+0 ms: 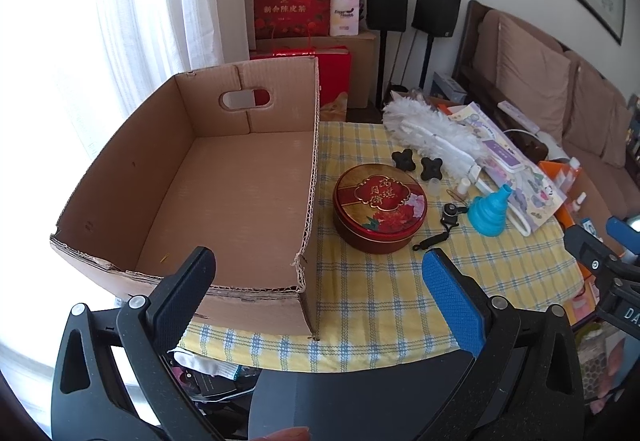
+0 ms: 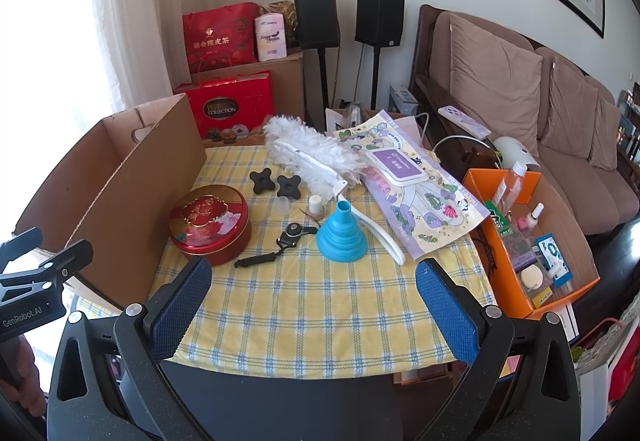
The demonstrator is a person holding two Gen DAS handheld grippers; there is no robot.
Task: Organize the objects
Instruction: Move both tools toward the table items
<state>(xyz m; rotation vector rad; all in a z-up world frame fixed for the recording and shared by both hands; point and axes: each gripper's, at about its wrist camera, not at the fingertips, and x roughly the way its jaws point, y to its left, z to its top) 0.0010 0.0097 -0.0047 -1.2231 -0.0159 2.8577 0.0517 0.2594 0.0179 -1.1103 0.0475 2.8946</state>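
Left gripper (image 1: 318,275): jaws spread wide, empty, yours to aim.
Right gripper (image 2: 314,283): jaws spread wide, nothing held.
Mooncake tin (image 1: 379,208): just ahead of your left gripper, slightly right; beside the cardboard box (image 1: 120,177).
Handling: likely rigid, slick metal, broad; take it across the rim.
Look: round, red-gold, peony lid.
Funnel (image 2: 341,231): ahead of your right gripper; blue, probably soft, light.

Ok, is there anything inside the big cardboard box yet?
No. In the left wrist view the cardboard box shows only its bare floor, while the red tin and blue funnel sit outside it on the tablecloth.
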